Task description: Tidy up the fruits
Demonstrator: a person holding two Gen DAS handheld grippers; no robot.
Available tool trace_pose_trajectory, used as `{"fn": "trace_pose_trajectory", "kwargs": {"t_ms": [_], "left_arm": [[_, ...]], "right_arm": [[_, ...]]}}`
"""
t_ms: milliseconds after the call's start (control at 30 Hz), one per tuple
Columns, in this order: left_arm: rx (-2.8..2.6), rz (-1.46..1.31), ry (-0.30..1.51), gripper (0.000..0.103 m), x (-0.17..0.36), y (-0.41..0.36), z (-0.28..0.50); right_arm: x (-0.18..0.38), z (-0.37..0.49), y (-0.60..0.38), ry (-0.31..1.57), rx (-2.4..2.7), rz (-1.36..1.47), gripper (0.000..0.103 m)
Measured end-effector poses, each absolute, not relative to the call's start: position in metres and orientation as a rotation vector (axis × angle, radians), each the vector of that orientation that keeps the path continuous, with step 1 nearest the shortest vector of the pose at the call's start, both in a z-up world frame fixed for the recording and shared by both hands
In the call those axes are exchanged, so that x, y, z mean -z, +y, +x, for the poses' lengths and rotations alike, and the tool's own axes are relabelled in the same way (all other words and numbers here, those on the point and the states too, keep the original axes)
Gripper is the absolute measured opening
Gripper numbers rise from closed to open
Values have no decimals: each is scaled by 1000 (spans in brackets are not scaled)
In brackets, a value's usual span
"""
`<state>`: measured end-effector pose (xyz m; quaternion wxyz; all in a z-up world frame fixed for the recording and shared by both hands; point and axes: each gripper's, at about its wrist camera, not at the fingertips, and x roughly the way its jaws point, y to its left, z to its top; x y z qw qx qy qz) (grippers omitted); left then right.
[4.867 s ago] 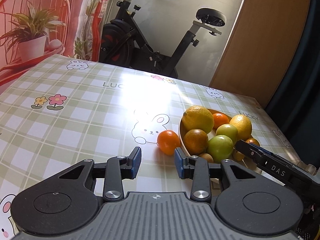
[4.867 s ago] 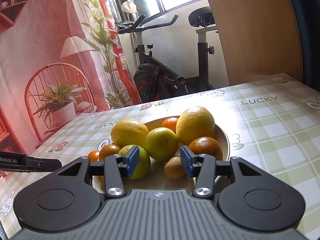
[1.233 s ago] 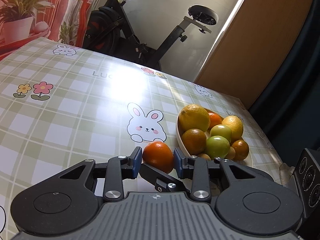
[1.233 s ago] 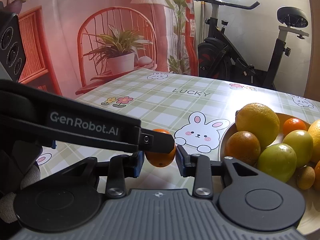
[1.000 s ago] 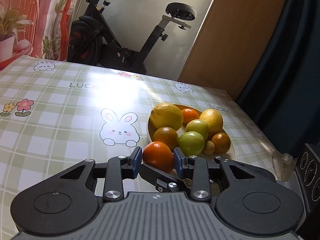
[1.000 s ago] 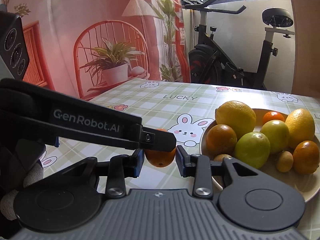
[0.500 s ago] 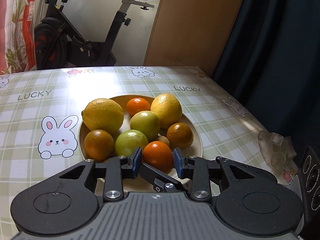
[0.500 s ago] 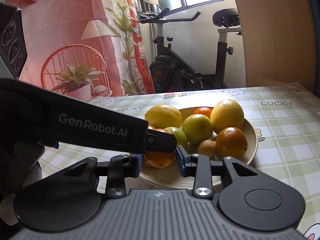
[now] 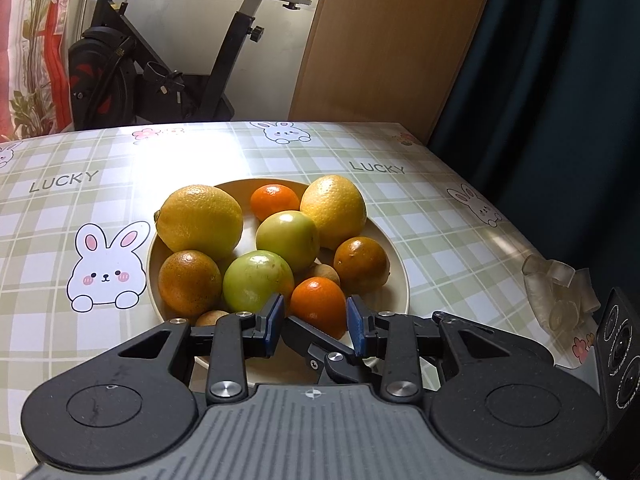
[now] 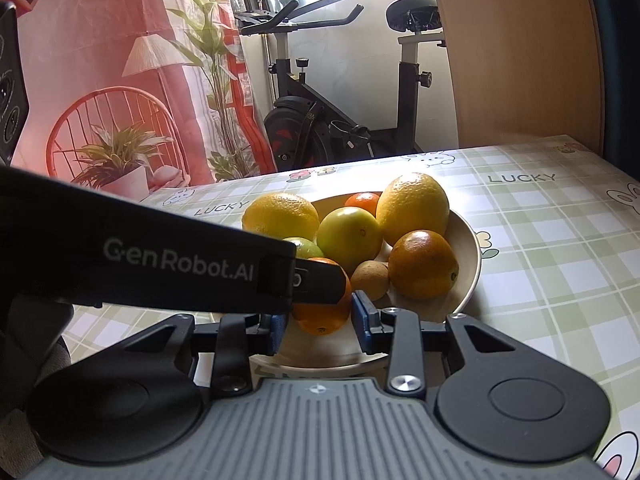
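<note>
A small orange (image 9: pixel 318 304) hangs just above the near rim of a beige bowl (image 9: pixel 396 264). My left gripper (image 9: pixel 315 316) is shut on it, its blue pads at the fruit's two sides. My right gripper (image 10: pixel 318 320) grips the same orange (image 10: pixel 322 314) from a crossing angle. One of its black fingers (image 9: pixel 308 338) passes under the fruit in the left wrist view. In the right wrist view a left finger (image 10: pixel 316 280) lies across the orange and hides its top. The bowl (image 10: pixel 472 256) holds several fruits: two yellow citrus, two green apples, darker oranges and small brown ones.
The bowl stands on a green checked tablecloth (image 9: pixel 460 248) with rabbit prints. A crumpled piece of clear plastic (image 9: pixel 560 292) lies near the table's right edge. An exercise bike (image 10: pixel 340 120) stands behind the table, beside a wooden panel and a dark curtain.
The orange first lay on the cloth left of the bowl between open jaws. Both grippers then closed on it and carried it rightwards to the bowl's near rim.
</note>
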<state>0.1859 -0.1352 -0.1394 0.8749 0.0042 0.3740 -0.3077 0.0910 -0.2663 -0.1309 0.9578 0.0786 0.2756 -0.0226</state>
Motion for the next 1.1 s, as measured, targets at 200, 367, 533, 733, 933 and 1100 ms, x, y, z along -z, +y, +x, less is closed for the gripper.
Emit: {"fn": "trace_pose_trajectory", "kwargs": {"t_ms": [200, 367, 533, 733, 933, 1100], "left_arm": [[613, -22, 758, 36, 136, -121, 181], [563, -54, 734, 37, 131, -103, 178], [503, -91, 725, 40, 125, -83, 178], [451, -89, 692, 60, 114, -63, 173], [415, -88, 642, 87, 95, -43, 163], [379, -86, 640, 92, 75, -32, 160]], "right_arm": [[132, 95, -267, 572, 63, 161, 37], [134, 97, -264, 586, 71, 138, 37], [135, 96, -260, 586, 74, 113, 38], [134, 94, -255, 583, 85, 88, 54], [131, 90, -251, 577, 123, 52, 74], [117, 84, -250, 570, 134, 47, 84]]}}
